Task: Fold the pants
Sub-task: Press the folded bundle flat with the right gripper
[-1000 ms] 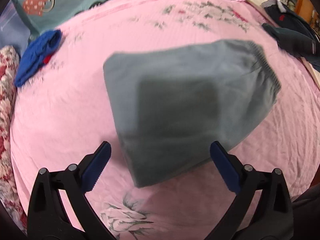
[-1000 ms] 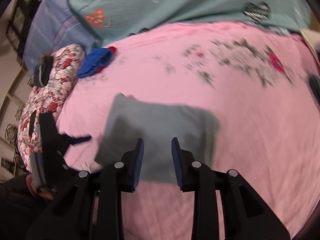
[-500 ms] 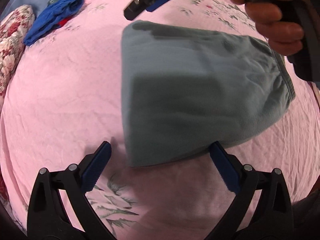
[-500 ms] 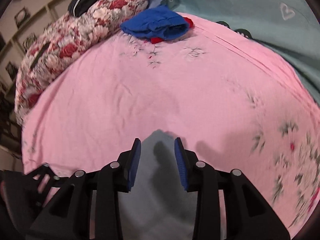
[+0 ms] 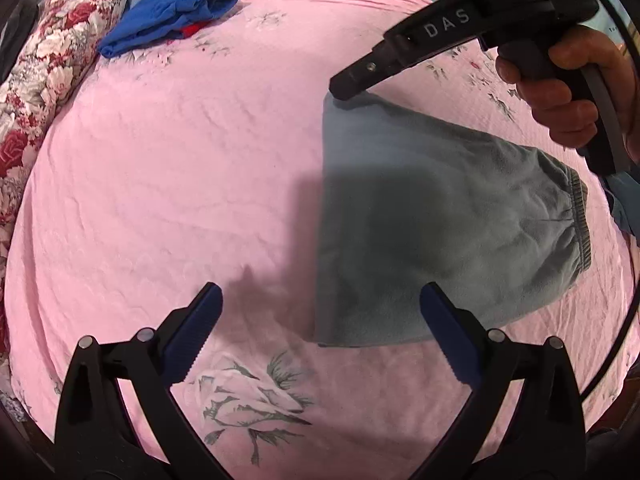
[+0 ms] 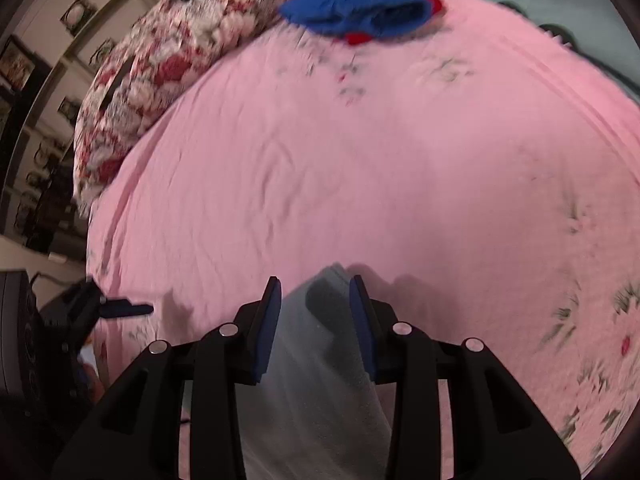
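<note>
Since earlier, right hand-held gripper (image 6: 314, 300), jaws spread, has reached the soft, light pants (image 5: 432, 224) at their twelve-o'clock corner; left hand-held gripper (image 5: 320, 332) hovers spread.

My left gripper (image 5: 320, 326) hangs low with its jaws spread wide, nothing between the blue pads (image 5: 196, 330). From its camera I see my right hand (image 5: 576, 84) wrapped around the black handle of the right gripper, whose nose points down and away from that hand. On its own camera the right gripper (image 6: 314, 320) has its jaws partly apart, a clear gap between the pads (image 6: 267, 326), gripping nothing that I can make out.
</note>
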`<state>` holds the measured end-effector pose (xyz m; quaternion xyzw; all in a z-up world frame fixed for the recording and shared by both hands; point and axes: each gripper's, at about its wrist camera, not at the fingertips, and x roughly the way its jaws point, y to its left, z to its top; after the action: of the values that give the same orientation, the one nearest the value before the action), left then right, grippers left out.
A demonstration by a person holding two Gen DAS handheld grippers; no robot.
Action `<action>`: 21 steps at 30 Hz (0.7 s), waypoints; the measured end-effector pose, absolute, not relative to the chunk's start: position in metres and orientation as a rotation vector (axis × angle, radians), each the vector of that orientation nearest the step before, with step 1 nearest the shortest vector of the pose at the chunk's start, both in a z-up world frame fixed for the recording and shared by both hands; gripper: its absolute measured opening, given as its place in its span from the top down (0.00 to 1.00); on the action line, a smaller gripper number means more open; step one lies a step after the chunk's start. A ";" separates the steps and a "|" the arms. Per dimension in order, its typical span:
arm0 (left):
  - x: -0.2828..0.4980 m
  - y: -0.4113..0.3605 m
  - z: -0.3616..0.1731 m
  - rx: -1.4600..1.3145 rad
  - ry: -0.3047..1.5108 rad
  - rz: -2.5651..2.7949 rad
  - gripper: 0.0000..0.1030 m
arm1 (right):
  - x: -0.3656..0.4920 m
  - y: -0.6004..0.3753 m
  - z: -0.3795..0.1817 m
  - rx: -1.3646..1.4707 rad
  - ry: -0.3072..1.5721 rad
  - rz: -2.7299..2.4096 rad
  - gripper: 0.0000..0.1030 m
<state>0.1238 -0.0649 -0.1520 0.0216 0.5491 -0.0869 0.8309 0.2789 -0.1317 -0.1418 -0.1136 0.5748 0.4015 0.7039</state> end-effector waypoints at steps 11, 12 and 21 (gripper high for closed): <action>0.096 -0.071 -0.167 0.042 1.219 -0.228 0.41 | 0.291 -0.125 -0.166 -0.249 1.388 1.013 0.61; 0.096 -0.069 -0.168 0.028 1.221 -0.227 0.40 | 0.290 -0.124 -0.168 -0.257 1.390 1.016 0.62; 0.091 -0.072 -0.170 0.042 1.183 -0.199 0.41 | 0.293 -0.135 -0.155 -0.232 1.275 0.992 0.86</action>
<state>0.0913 -0.0715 -0.1704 0.0198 0.5567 -0.0937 0.8252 0.2929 -0.1348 -0.1551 -0.1034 0.5690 0.4429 0.6851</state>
